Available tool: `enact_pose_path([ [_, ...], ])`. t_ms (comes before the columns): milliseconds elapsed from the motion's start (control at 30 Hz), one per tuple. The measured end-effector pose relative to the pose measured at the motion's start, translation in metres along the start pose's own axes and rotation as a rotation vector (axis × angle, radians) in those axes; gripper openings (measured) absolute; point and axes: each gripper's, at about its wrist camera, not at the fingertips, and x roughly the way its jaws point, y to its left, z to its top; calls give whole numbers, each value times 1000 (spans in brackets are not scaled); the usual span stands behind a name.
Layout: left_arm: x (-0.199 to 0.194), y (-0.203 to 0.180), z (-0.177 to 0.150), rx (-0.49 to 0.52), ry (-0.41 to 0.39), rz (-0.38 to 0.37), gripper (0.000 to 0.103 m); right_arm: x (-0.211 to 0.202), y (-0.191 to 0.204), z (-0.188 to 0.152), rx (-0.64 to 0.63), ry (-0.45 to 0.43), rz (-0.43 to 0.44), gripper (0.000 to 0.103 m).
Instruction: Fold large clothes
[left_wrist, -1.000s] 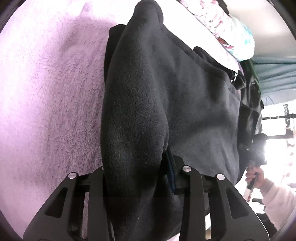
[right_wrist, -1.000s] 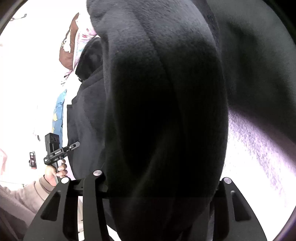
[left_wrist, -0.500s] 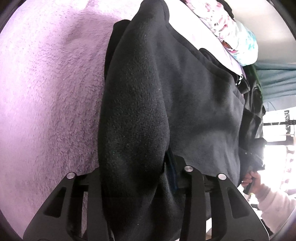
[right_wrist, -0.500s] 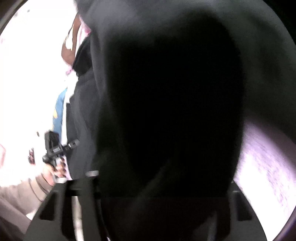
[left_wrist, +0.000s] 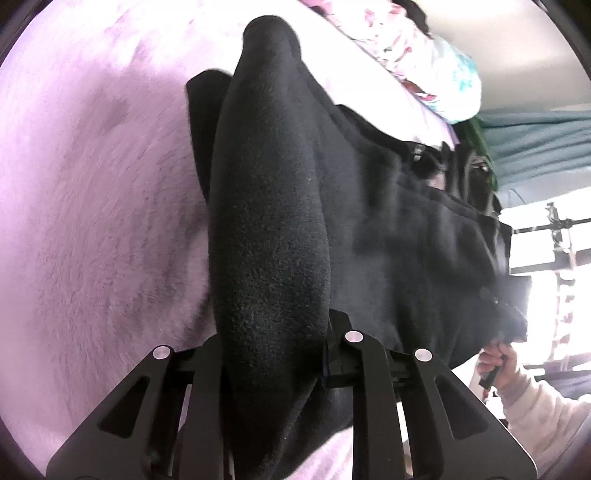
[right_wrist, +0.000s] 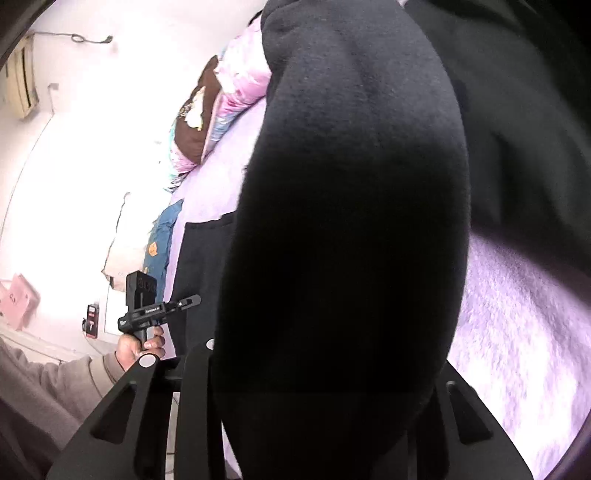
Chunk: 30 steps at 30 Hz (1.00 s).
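Observation:
A large black fleece garment (left_wrist: 388, 240) lies spread on a purple plush bedcover (left_wrist: 92, 221). My left gripper (left_wrist: 273, 332) has a thick rolled fold of it bulging up between its fingers, and its jaws are closing on that fold. In the right wrist view the same black garment (right_wrist: 351, 147) fills most of the frame. My right gripper (right_wrist: 325, 362) holds another thick fold, its jaws also closing, its pads hidden by the cloth. The stretch of garment between the two grippers hangs lifted off the cover.
Floral pillows and bedding (left_wrist: 424, 62) are piled at the far end of the bed, also seen as pink bedding (right_wrist: 236, 96). A teal curtain (left_wrist: 535, 147) and a bright window stand to the right. A sleeved hand (right_wrist: 136, 343) grips the other handle.
Both grippers have risen with the black garment, pulling its edge up off the purple cover. The folds between both pairs of fingers look squeezed narrower.

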Motion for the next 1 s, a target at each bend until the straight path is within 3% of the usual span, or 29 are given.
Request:
enact_pose_path([
  [267,-35,-20,-34,-29,-13,-19,18,-46,38,-17,-51,26,38,31],
  [567,-78,-41,-99,-84,17,-17,18,-86,46,-53,-18,98,97,31],
  [833,-108,-107,-148,-47,92,43,18,-155,50,-94,65,116,121,31],
  [1000,-110,-159,-147,-30,128,24,18,-213,51,-98,86,91,127,31],
])
